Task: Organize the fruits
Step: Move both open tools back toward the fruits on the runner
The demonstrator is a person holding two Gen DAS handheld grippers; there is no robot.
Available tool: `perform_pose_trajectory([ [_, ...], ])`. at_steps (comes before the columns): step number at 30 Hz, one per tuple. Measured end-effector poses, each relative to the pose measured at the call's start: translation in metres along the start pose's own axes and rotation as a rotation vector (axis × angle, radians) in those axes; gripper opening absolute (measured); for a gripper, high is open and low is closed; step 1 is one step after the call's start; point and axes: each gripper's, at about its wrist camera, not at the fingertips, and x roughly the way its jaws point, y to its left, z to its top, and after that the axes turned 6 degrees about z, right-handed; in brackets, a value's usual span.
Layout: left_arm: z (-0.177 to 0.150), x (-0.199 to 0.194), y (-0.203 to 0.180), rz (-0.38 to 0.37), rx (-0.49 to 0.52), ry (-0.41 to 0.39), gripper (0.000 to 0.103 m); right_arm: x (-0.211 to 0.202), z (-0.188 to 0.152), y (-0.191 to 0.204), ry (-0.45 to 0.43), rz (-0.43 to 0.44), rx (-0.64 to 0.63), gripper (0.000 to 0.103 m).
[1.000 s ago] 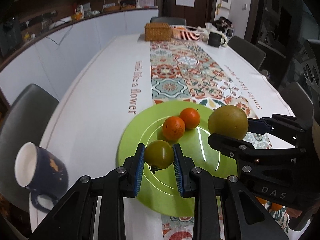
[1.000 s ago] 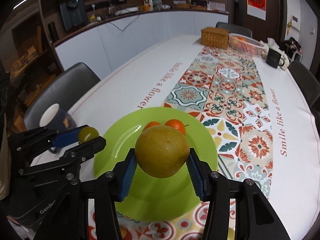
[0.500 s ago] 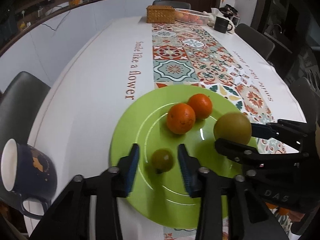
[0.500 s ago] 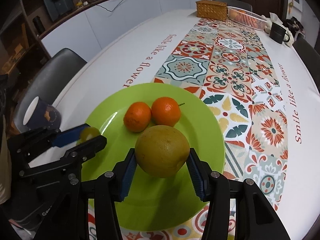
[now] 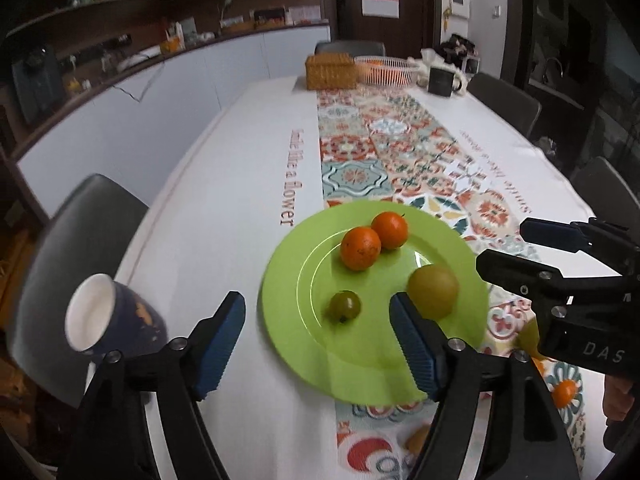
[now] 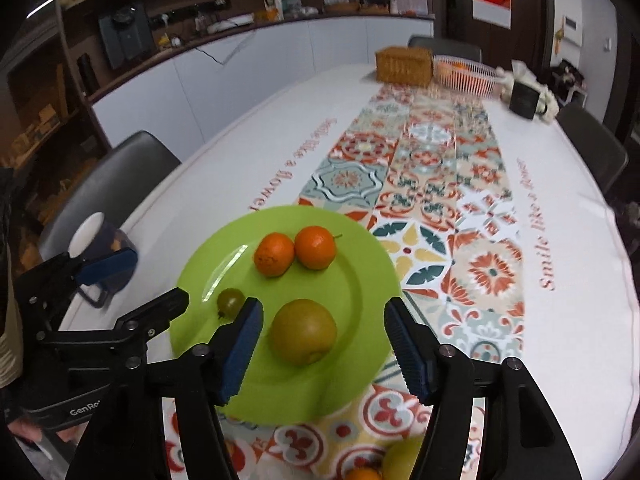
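A lime green plate [image 5: 304,344] [image 6: 360,280] sits on the table's near end. On it lie two oranges [image 5: 360,249] [image 6: 274,254], a small green fruit [image 5: 345,305] [image 6: 231,300] and a large yellow-green fruit [image 5: 433,290] [image 6: 303,331]. My left gripper [image 5: 318,340] is open and empty, above the plate's near left rim; it also shows in the right wrist view [image 6: 134,280]. My right gripper [image 6: 322,344] is open and empty, raised behind the large fruit; it also shows in the left wrist view [image 5: 516,250].
A dark blue mug [image 5: 108,320] stands left of the plate near the table edge. More fruit [image 6: 400,460] lies on the runner in front of the plate. A wicker box [image 5: 330,71], a white basket [image 5: 386,70] and a black mug [image 5: 440,80] stand at the far end. Grey chairs [image 5: 76,248] surround the table.
Both grippers opened and drew back. The small green fruit and the large yellow-green fruit left their jaws and now rest on the plate.
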Motion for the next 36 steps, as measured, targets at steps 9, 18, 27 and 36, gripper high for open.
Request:
perform_pose_trajectory([
  [9, -0.018, -0.070, -0.003, 0.030, -0.013, -0.108, 0.088, -0.063, -0.024, 0.015, -0.108, -0.009, -0.018, 0.069],
  [18, -0.044, -0.122, -0.006, 0.032, -0.069, -0.160, 0.093, -0.113, -0.057, 0.023, -0.184, -0.035, 0.008, 0.074],
  [27, -0.075, -0.158, -0.012, 0.035, -0.114, -0.176, 0.097, -0.148, -0.089, 0.021, -0.249, -0.119, 0.043, 0.078],
  [36, -0.107, -0.149, -0.026, 0.046, -0.095, -0.108, 0.099, -0.152, -0.126, 0.013, -0.219, -0.146, 0.082, 0.078],
])
